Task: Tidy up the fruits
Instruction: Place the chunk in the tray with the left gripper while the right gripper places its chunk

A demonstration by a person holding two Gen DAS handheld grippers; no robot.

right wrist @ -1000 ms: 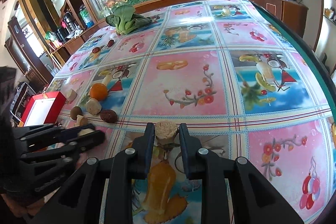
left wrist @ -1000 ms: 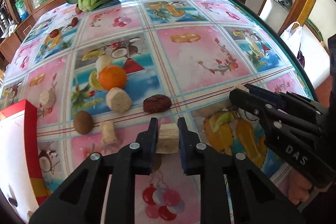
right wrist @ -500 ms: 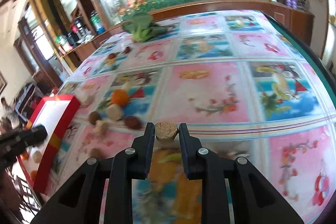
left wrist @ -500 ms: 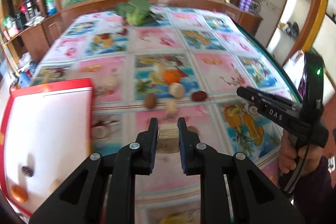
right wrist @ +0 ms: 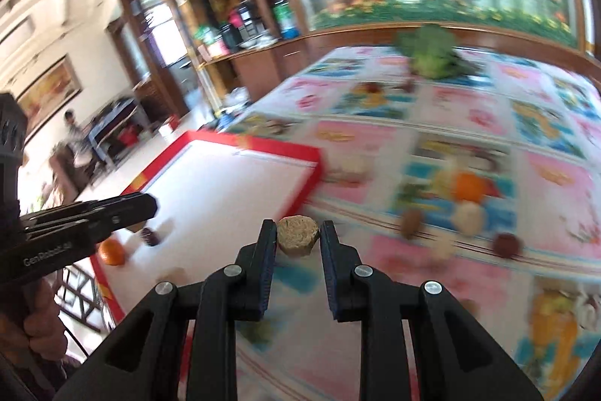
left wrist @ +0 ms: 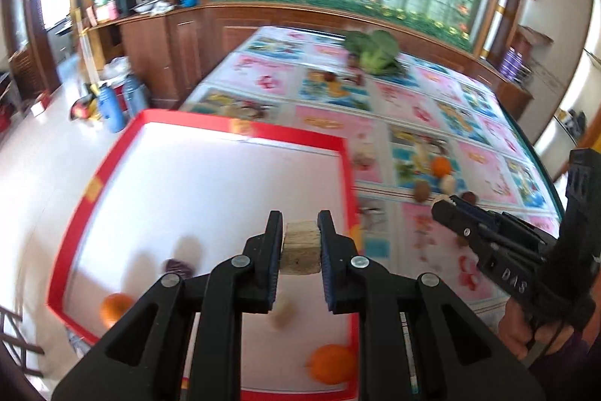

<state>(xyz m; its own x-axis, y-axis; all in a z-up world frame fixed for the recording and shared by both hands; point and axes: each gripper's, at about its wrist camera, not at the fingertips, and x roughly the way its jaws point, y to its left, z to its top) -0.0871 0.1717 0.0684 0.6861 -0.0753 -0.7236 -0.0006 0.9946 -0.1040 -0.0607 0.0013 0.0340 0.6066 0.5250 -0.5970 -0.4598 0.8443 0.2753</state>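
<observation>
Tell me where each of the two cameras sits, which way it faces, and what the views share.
Left wrist: sits on the left gripper, looking down at the red-rimmed tray; its fingers clamp a tan block; the right gripper shows.
Right wrist: sits on the right gripper, facing the fruit-print table; it clamps a round tan piece; the left gripper shows.
Shared: tray, table, leafy vegetable.

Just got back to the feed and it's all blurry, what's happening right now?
A person is sorting fruit with two handheld grippers. The left gripper is shut on a tan chunk over the red tray, which already holds two oranges and a dark fruit. The right gripper is shut on a round tan piece over the tablecloth, close to the tray's edge. More fruit lies loose on the cloth, and greens sit at the far end.
</observation>
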